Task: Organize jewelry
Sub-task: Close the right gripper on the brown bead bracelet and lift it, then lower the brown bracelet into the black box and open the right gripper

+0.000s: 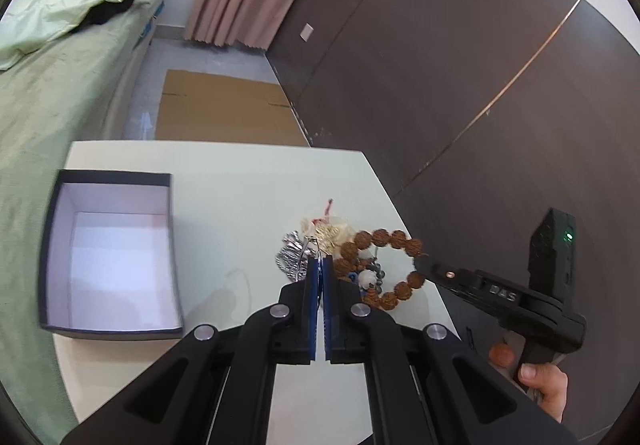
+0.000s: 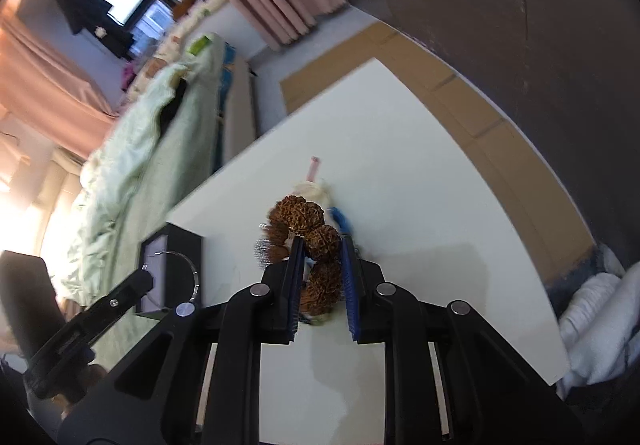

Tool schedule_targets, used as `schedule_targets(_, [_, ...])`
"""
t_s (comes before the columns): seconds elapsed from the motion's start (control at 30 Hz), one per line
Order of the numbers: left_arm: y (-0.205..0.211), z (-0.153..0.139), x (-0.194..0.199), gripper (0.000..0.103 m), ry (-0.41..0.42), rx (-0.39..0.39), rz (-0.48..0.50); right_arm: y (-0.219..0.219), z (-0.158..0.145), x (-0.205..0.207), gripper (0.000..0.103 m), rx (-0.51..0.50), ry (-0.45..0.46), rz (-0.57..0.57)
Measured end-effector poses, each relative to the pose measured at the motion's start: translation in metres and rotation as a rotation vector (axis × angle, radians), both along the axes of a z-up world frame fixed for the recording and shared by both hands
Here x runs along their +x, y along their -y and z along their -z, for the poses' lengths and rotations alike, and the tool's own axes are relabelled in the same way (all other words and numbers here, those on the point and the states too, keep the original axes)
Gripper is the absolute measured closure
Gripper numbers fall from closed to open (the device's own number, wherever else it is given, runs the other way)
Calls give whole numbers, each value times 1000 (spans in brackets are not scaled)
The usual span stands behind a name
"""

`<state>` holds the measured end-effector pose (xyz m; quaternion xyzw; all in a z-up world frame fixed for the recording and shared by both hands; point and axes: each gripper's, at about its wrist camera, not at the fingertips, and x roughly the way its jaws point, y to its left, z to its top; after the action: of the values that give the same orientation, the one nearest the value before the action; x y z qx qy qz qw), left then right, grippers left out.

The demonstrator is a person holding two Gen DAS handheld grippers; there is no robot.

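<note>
A pile of jewelry lies on the white table (image 1: 224,213): a brown walnut-bead bracelet (image 1: 390,237), silver pieces (image 1: 290,253), a pale charm with a red tassel (image 1: 326,223). My left gripper (image 1: 320,260) is shut on a thin silver hoop (image 2: 188,265), seen hanging from it in the right wrist view. My right gripper (image 2: 322,245) is shut on the walnut-bead bracelet (image 2: 320,241) and reaches in from the right in the left wrist view (image 1: 420,263). An open black box (image 1: 112,257) with white lining stands at the table's left.
A bed with green bedding (image 1: 48,85) runs along the left of the table. Flat cardboard (image 1: 224,105) lies on the floor beyond it. A dark wall (image 1: 460,65) stands to the right. White fabric (image 2: 600,309) lies past the table's right edge.
</note>
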<state>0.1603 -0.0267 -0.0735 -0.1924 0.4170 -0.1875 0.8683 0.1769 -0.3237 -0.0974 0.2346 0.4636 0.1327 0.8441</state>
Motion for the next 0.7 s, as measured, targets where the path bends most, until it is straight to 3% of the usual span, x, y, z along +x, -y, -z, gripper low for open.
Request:
schedule_targets(0.4, [-71,-20,-15,103,38,-35,-162,-39,-40,-23,84,58,171,-64])
schedule_targets(0.63, [-102,-17,-14,103,37,-44,-245,-62,-54,-29,84,95,218,-95])
schedule_targets(0.67, [-107,-16,-13,100,29,-44,-257,-65,-55,-28,84,98,221,-101])
schedule_targets(0.7, [-110,-14,-10,87,16,-48,-262,-69,-57,-28,84,101,225,-107])
